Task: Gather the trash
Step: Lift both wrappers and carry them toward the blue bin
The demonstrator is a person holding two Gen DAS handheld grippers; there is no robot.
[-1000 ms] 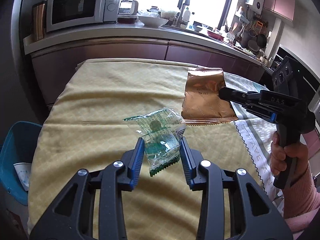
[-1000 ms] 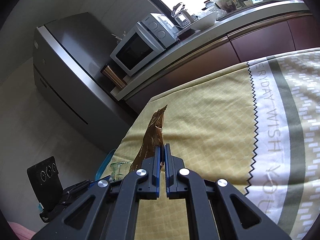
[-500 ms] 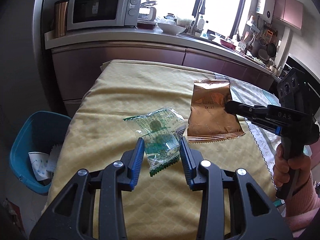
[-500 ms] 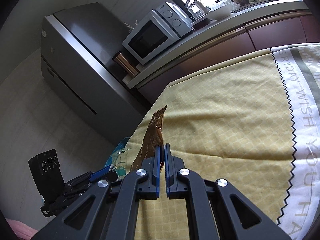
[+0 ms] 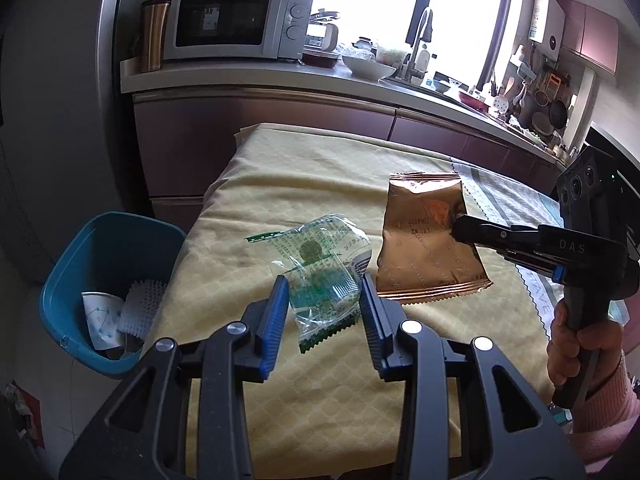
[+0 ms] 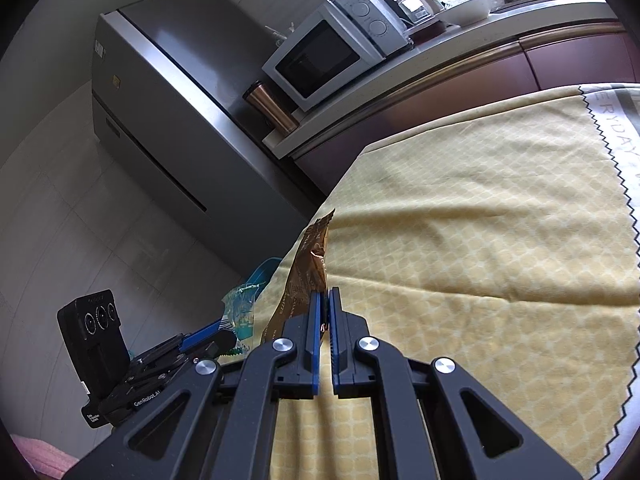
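A clear green-printed wrapper point(image 5: 320, 276) hangs between the fingers of my left gripper point(image 5: 323, 304), above the yellow tablecloth point(image 5: 304, 184). The jaws stand apart and I cannot tell if they pinch it. My right gripper point(image 6: 325, 300) is shut on the edge of a copper foil bag point(image 5: 424, 240) and holds it up; the bag shows edge-on in the right wrist view point(image 6: 308, 268). The right gripper also shows in the left wrist view point(image 5: 460, 226). A blue bin point(image 5: 108, 280) with paper trash stands on the floor at the table's left.
A kitchen counter point(image 5: 256, 76) with a microwave point(image 5: 236, 22), a copper tumbler point(image 5: 152, 38) and dishes runs behind the table. A steel fridge point(image 6: 168, 120) stands left of it. A grey-striped cloth point(image 6: 616, 128) covers the table's right part.
Both grippers have moved left with their wrappers, toward the table's left edge. The blue bin has come further into the left wrist view.
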